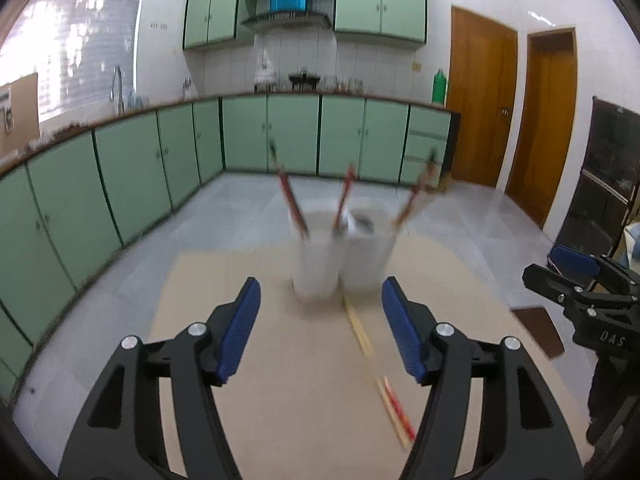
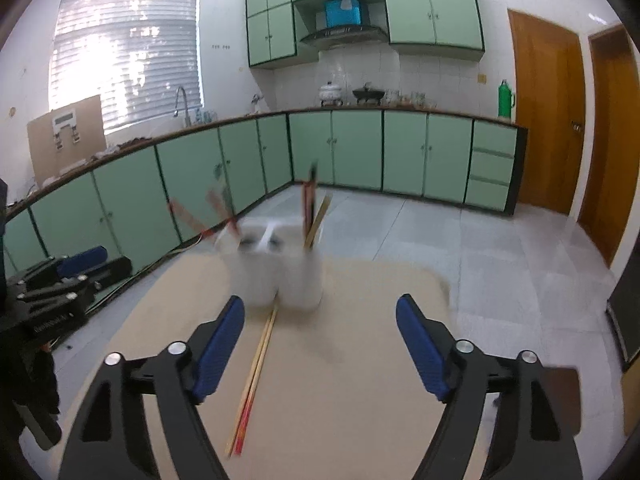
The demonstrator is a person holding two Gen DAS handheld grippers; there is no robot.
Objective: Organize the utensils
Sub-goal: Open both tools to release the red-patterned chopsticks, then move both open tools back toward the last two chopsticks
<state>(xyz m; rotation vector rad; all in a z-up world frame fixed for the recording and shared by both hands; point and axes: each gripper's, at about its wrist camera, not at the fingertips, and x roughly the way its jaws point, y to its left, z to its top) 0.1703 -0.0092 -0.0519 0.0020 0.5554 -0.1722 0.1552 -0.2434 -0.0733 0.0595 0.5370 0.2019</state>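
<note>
left wrist view: the left gripper (image 1: 320, 332), blue ribbed pads apart and empty, faces two white cylindrical holders (image 1: 342, 256) touching on a beige tabletop (image 1: 256, 360); red-handled chopsticks (image 1: 294, 204) lean in them. a pale wooden chopstick pair (image 1: 384, 384) lies flat just before the holders. the right gripper (image 2: 320, 350) is likewise spread, empty.

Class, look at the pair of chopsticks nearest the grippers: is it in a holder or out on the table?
Out. The chopsticks lie flat on the table, before the white holders, untouched.
</note>
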